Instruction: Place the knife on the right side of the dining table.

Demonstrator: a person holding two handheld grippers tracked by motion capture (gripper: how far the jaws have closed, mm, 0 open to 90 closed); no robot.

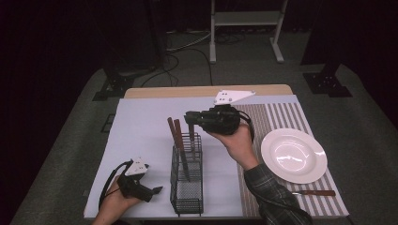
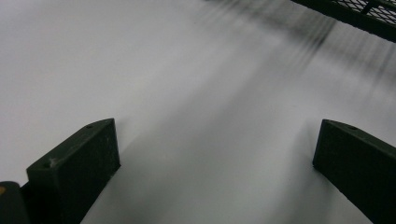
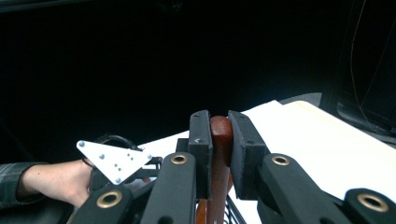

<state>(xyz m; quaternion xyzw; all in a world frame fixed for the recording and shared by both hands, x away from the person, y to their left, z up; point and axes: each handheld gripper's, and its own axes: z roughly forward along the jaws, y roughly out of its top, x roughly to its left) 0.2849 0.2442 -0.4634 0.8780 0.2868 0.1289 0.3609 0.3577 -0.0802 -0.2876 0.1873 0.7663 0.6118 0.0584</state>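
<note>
Down at the near left edge, the left gripper (image 1: 157, 189) is held low in the left hand (image 1: 114, 200), just above the white table cover (image 1: 141, 126). Its jaws are seen spread wide in the left gripper view, with bare white cover between them and a corner of the black mesh basket (image 2: 359, 14) caught at the top right. Just to the right, the mesh basket (image 1: 187, 183) is stood upright on the cover, and two wooden handles (image 1: 174, 131) are seen sticking up out of it at a slant. Over the basket's far end, the right gripper (image 1: 190, 118) is held in the right hand (image 1: 239, 140), pointing left. In the right gripper view its jaws are clamped on a reddish wooden handle (image 3: 220, 140), upright between the pads, the basket's rim just below. Further right, a striped mat (image 1: 281, 117) is laid out, with a white plate (image 1: 294, 155) set on it. Near the front right corner, a wooden-handled knife (image 1: 313, 192) is left lying flat beside the plate.
</note>
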